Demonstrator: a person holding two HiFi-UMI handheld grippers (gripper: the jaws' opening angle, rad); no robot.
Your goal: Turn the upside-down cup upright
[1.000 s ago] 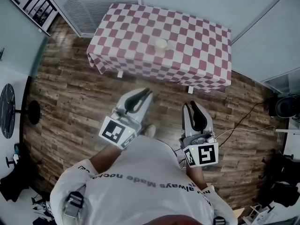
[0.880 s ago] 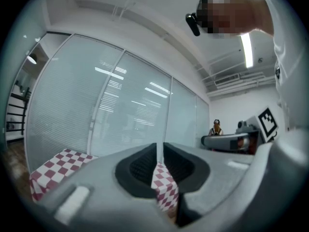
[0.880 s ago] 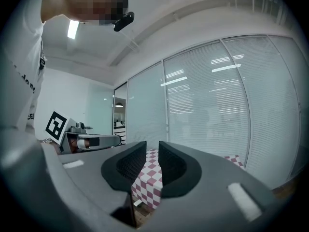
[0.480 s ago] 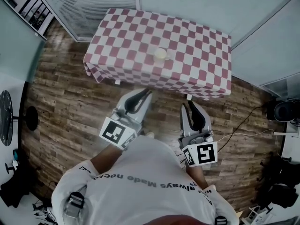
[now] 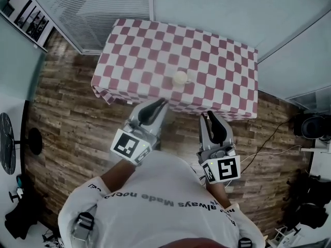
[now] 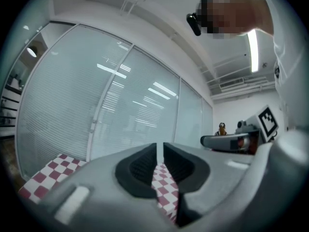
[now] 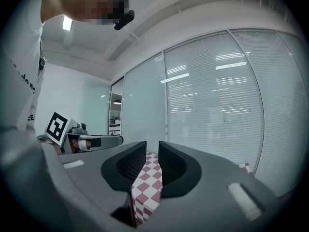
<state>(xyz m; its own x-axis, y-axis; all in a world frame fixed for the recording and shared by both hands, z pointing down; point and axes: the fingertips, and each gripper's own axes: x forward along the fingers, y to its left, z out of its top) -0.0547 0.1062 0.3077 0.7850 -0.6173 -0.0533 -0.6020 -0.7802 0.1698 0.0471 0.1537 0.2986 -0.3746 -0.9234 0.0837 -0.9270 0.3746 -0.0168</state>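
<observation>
A small cream cup (image 5: 180, 77) stands on the red-and-white checked table (image 5: 139, 61), near the middle of its front half; whether its mouth faces down cannot be told from above. My left gripper (image 5: 161, 103) hangs at the table's front edge, left of and short of the cup, shut and empty. My right gripper (image 5: 209, 115) is just before the front edge, right of the cup, also shut with nothing in it. In the left gripper view, the jaws of the left gripper (image 6: 160, 149) stand almost together over the checked cloth (image 6: 164, 187); the right gripper (image 7: 152, 151) looks the same.
Glass walls with blinds (image 5: 93, 9) close in the table's far side and right end. Wooden floor (image 5: 67, 118) lies around it. A white cable (image 5: 269, 151) runs over the floor at the right, near dark equipment (image 5: 313, 123). A black round stand (image 5: 6, 143) is far left.
The table and cup have come closer and lower in the head view as the person walked towards them. Both grippers kept their pose and now reach the table's front edge.
</observation>
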